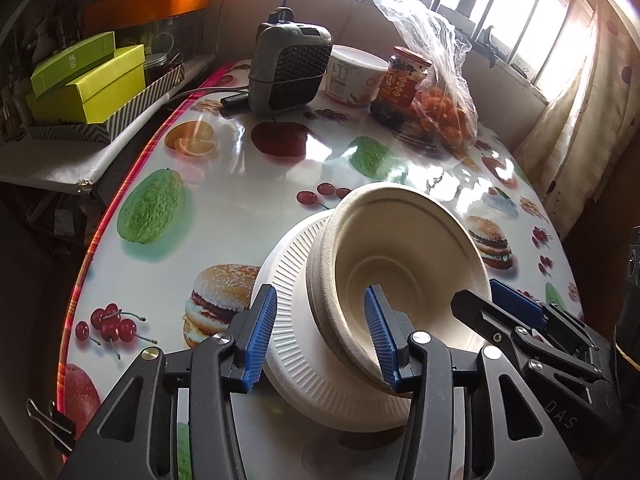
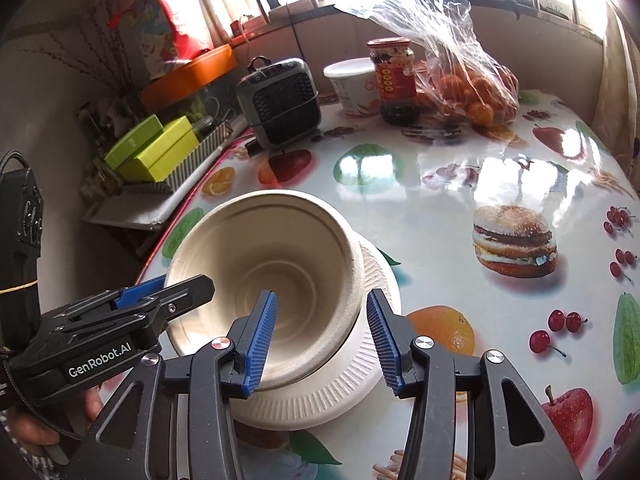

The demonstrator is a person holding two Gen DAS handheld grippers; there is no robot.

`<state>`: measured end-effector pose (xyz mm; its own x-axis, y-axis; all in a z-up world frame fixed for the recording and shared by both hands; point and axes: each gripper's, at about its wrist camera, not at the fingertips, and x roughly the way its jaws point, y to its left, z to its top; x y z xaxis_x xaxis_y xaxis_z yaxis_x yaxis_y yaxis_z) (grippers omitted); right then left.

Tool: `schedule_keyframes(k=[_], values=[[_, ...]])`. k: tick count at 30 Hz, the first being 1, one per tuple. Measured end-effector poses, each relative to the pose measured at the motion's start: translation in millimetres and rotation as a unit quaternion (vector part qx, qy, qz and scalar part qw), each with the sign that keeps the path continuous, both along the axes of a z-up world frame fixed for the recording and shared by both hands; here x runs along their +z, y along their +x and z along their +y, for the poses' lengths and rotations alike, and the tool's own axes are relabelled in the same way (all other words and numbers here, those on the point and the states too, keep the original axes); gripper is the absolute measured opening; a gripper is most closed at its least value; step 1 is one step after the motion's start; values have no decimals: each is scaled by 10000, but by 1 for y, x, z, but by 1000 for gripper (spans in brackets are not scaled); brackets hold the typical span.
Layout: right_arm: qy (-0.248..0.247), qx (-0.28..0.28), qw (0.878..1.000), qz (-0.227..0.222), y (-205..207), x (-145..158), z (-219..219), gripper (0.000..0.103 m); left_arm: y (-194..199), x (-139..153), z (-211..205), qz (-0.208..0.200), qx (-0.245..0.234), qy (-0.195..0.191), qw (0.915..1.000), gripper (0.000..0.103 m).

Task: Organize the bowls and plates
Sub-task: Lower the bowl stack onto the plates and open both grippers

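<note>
- Paper bowl (image 1: 400, 264) sits tilted on a ribbed white paper plate (image 1: 296, 344), which lies on the fruit-and-burger printed surface (image 1: 248, 184) at its near edge.
- Left tool (image 1: 326, 336): jaws apart, straddling the bowl's near rim; one blue pad (image 1: 380, 336) is inside the bowl and the other is outside, over the plate. Neither visibly presses on the rim.
- Right tool (image 2: 322, 340): jaws apart, likewise straddling the rim from the other side of the bowl; one pad inside, one over the plate, with gaps showing.
- A hand (image 2: 36, 432) shows under the left tool's body in the right wrist view.
- Beyond the bowl, at the surface's far side: a small grey fan heater (image 1: 286, 68), a white tub (image 1: 354, 74), a red-lidded sauce jar (image 1: 400, 84) and a clear bag of oranges (image 1: 444, 80).
- Left of the heater, off the surface: stacked lime-green boxes (image 1: 86, 80).
</note>
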<state>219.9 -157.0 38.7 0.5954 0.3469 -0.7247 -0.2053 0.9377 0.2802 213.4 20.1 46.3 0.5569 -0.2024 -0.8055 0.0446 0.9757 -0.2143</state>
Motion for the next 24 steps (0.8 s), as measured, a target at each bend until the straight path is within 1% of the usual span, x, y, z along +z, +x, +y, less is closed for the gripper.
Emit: schedule_keyframes(k=[2, 10, 19, 22, 23, 24], values=[[-1, -1, 10000, -27, -3, 1, 1, 48, -2, 2, 0, -37, -1, -1, 10000, 51], [-15, -44, 9998, -177, -15, 10, 1, 48, -14, 10, -5, -150, 1, 95, 9998, 51], [-130, -208, 9982, -554, -40, 24, -3, 51, -40, 29, -5, -601, 126, 264, 9978, 52], [-138, -219, 9977, -634, -50, 27, -6, 52, -51, 32, -4, -680, 174, 275, 9972, 52], [-162, -230, 9973, -672, -54, 27, -6, 52, -55, 32, -5, -720, 203, 315, 9967, 53], [-188, -238, 9970, -713, -58, 28, -7, 53, -59, 32, -5, -772, 206, 354, 9962, 56]])
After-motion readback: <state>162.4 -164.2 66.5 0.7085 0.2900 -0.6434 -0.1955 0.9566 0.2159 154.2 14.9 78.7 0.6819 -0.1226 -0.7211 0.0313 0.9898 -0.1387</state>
